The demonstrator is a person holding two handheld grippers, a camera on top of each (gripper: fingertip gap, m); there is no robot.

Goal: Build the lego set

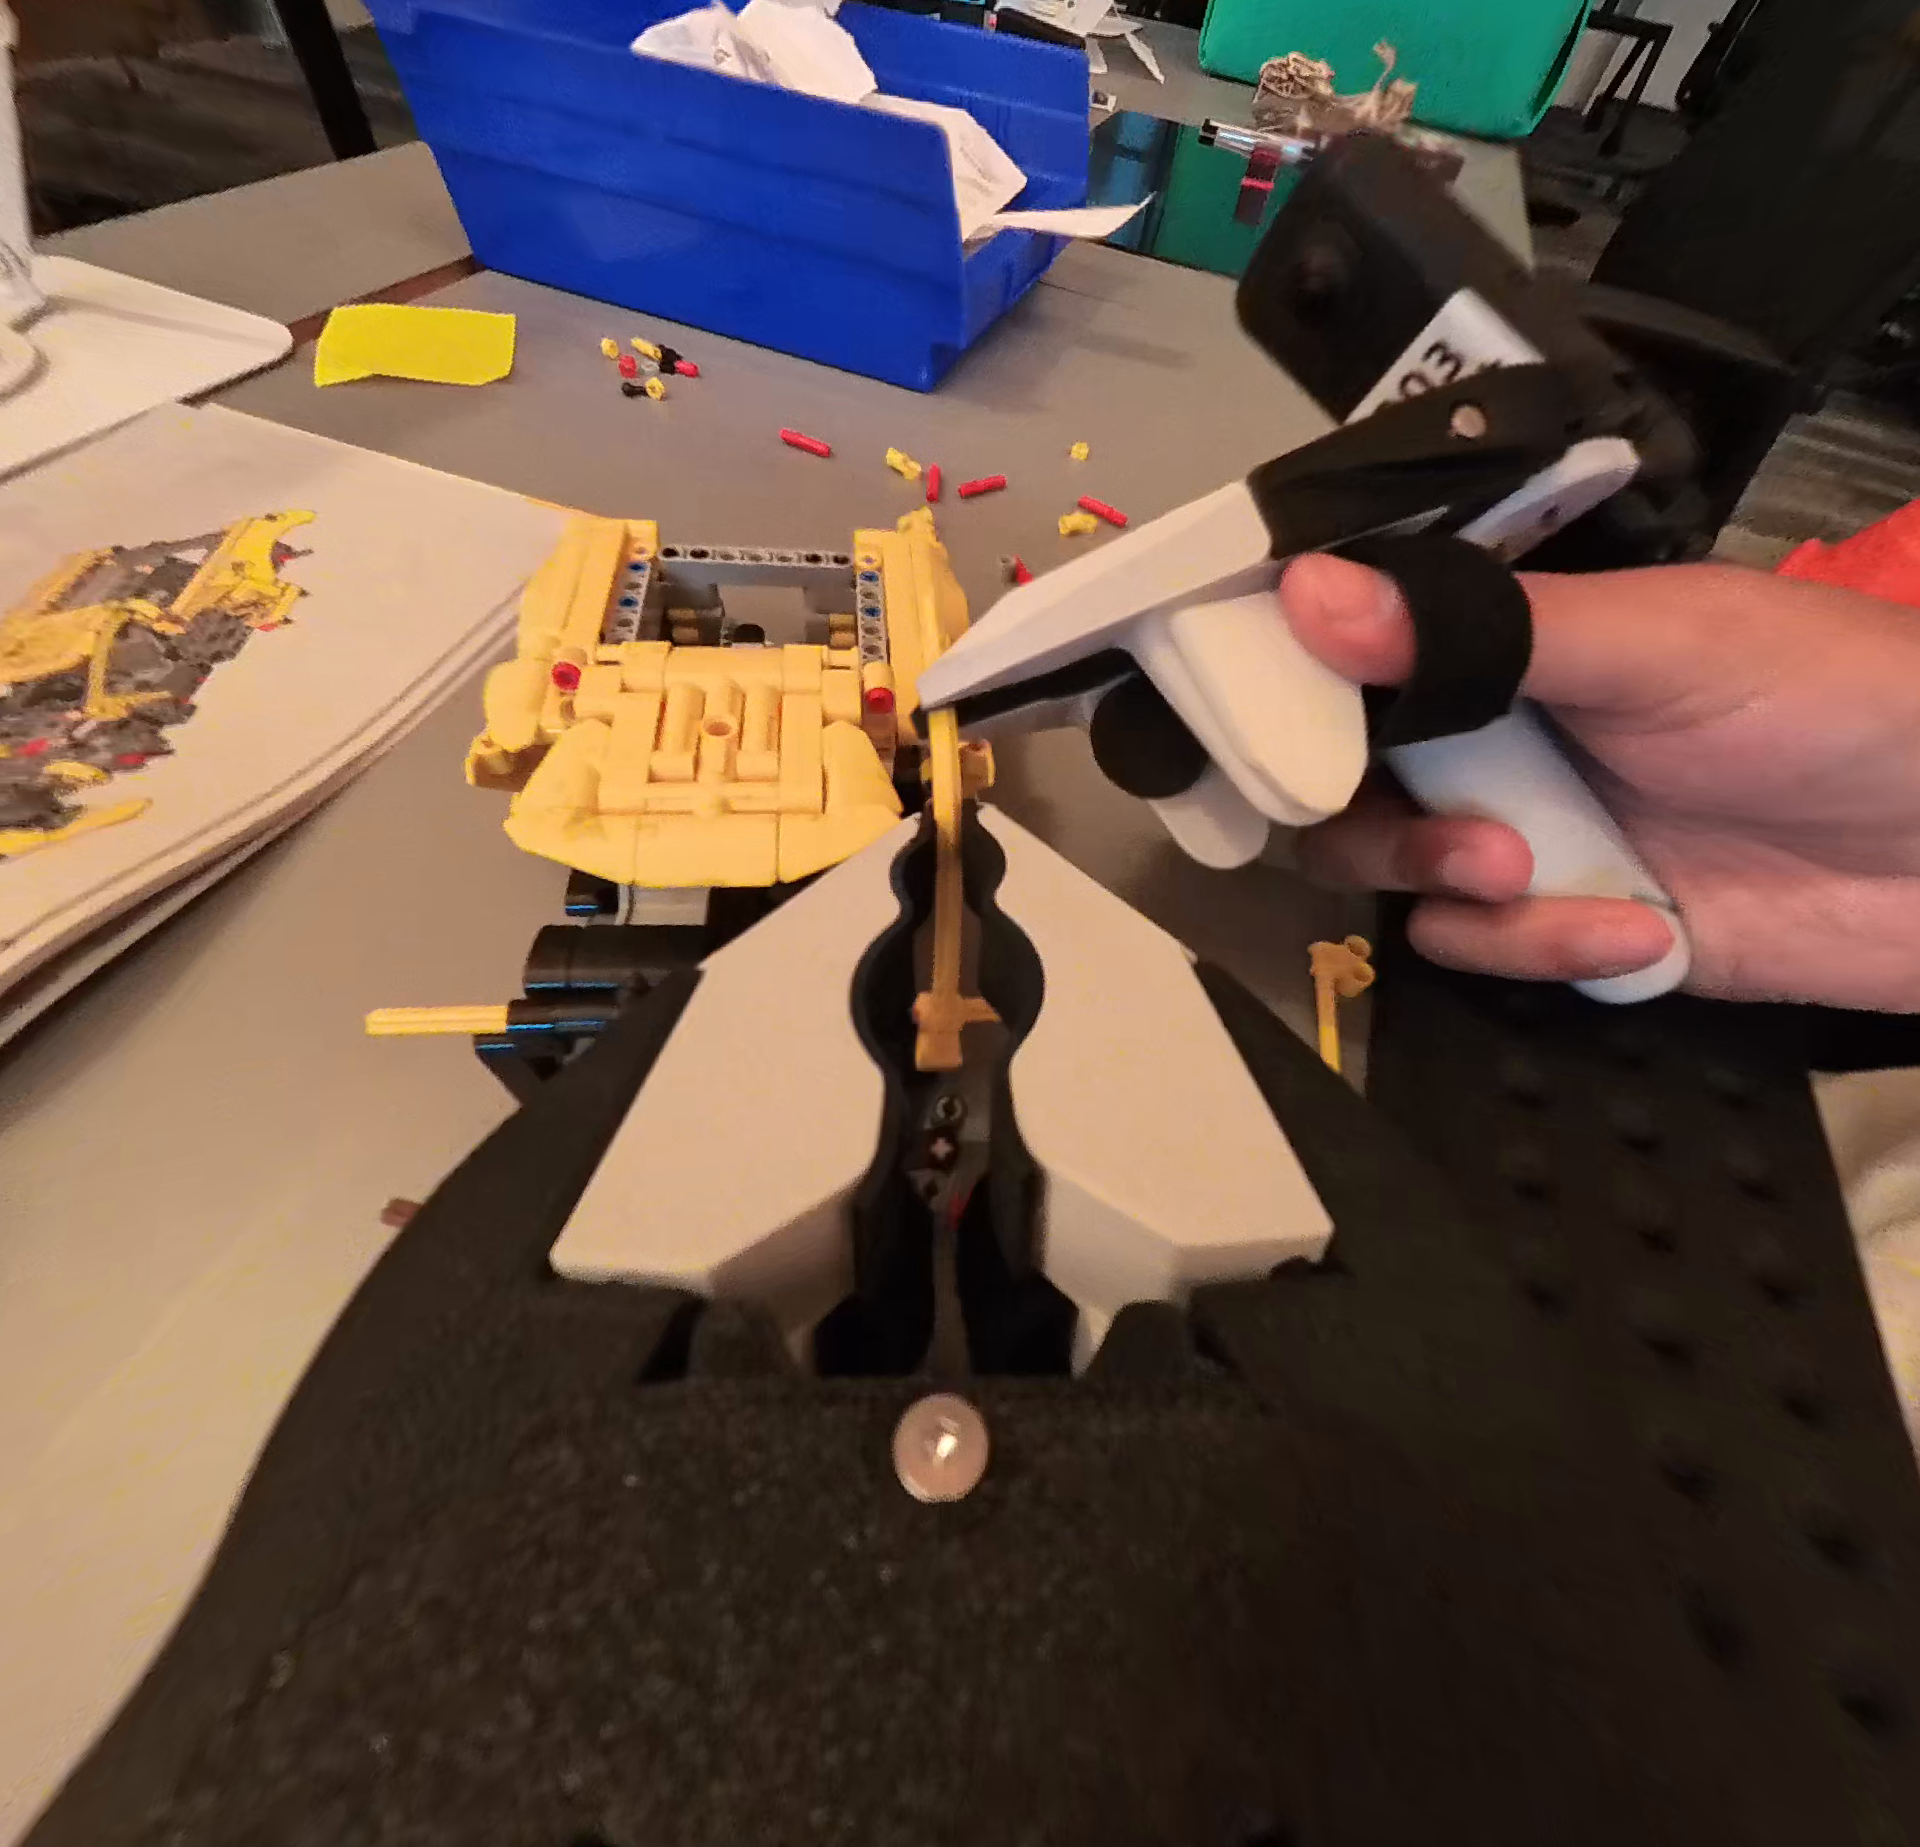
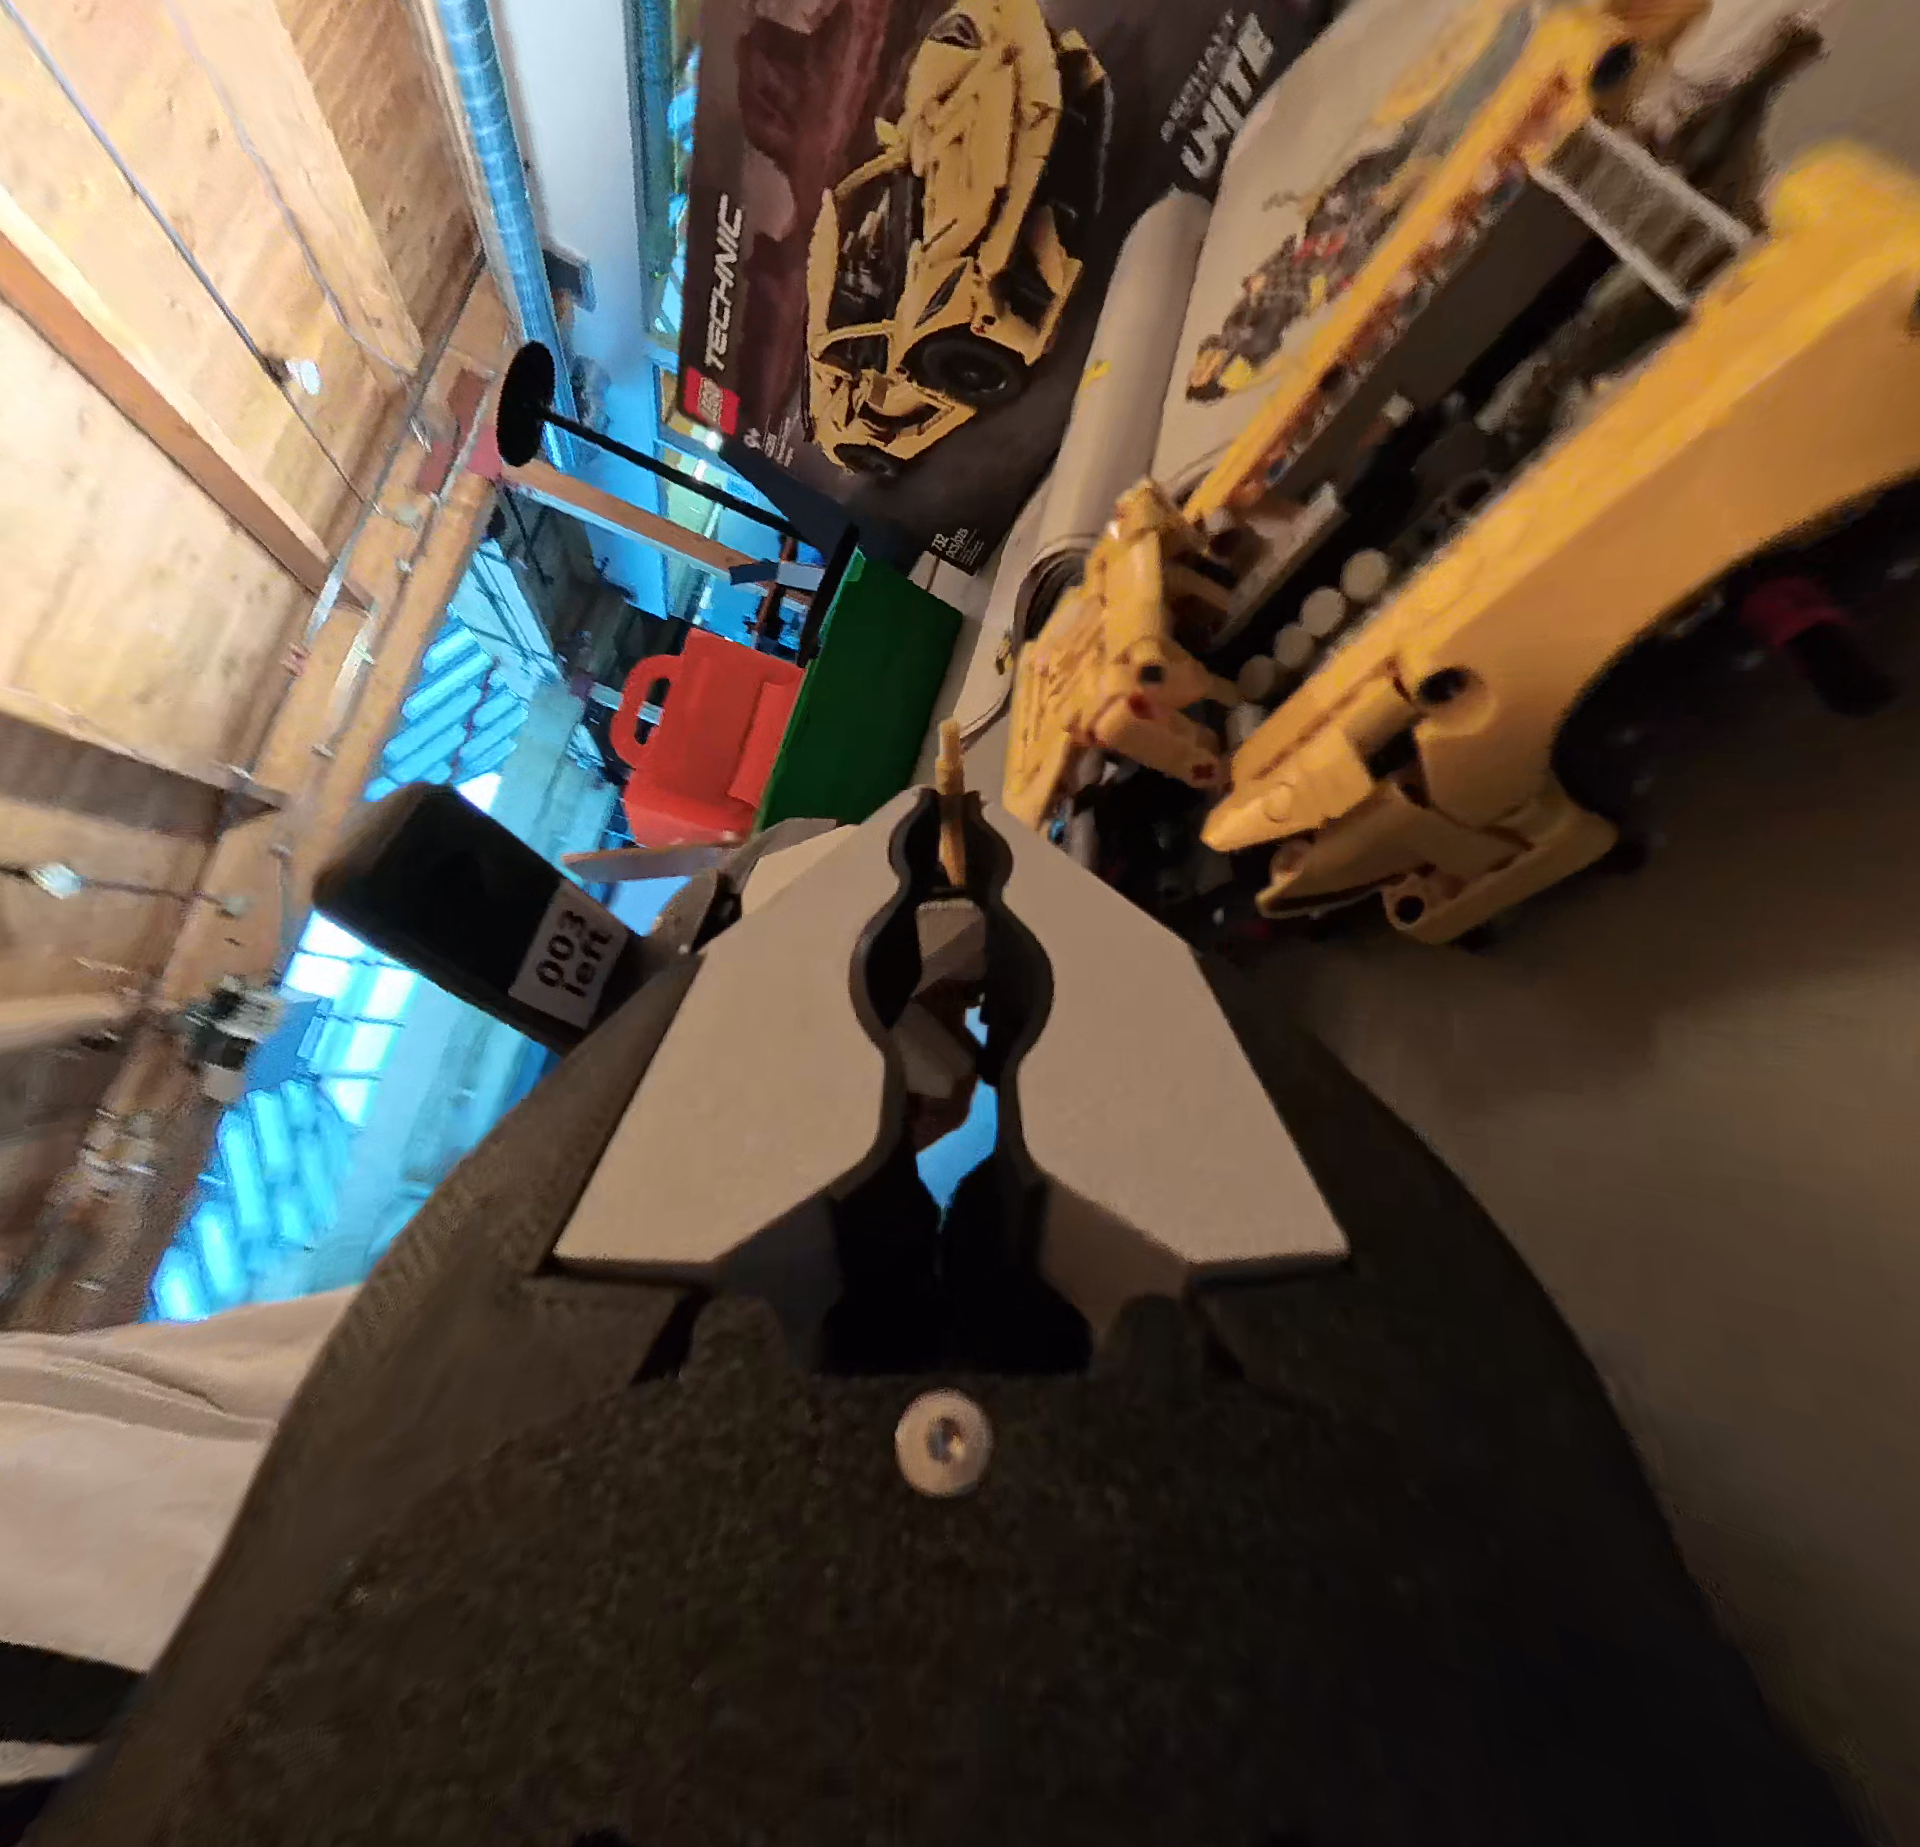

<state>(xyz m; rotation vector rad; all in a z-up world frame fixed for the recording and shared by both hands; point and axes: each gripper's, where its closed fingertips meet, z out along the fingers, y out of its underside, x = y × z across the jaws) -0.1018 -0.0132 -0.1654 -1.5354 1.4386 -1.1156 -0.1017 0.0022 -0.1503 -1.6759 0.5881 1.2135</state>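
Lego car body (image 1: 696, 737), yellow and half built, sits mid-frame on the grey counter (image 1: 260, 1226) in the left wrist view, with the open instruction booklet (image 1: 208, 654) at left, a blue bin (image 1: 727, 187) of crumpled paper behind it, and loose red and yellow pins (image 1: 977, 483) scattered between. In the right wrist view the same car fills the upper right, with the set's box (image 2: 935, 239) standing behind it.

Left tongs (image 1: 940, 841) are nearly closed on a thin yellow axle piece (image 1: 945, 893), which runs up out of their tips. Right tongs (image 1: 925, 701), held in a hand (image 1: 1714, 789) coming in from the right of the frame, pinch the far end of that same piece; their own view shows the tips (image 2: 951, 831) closed narrow around a small yellow stub (image 2: 951, 758).

So the piece is held from both ends, just beside the car's right flank. The step looks like a handover or an alignment before seating it. To do it well, I would keep one pair of tongs firm and let the other only guide, so the slender part does not bend; line it up with its hole before pushing, and push straight along its length, bracing the car against sliding
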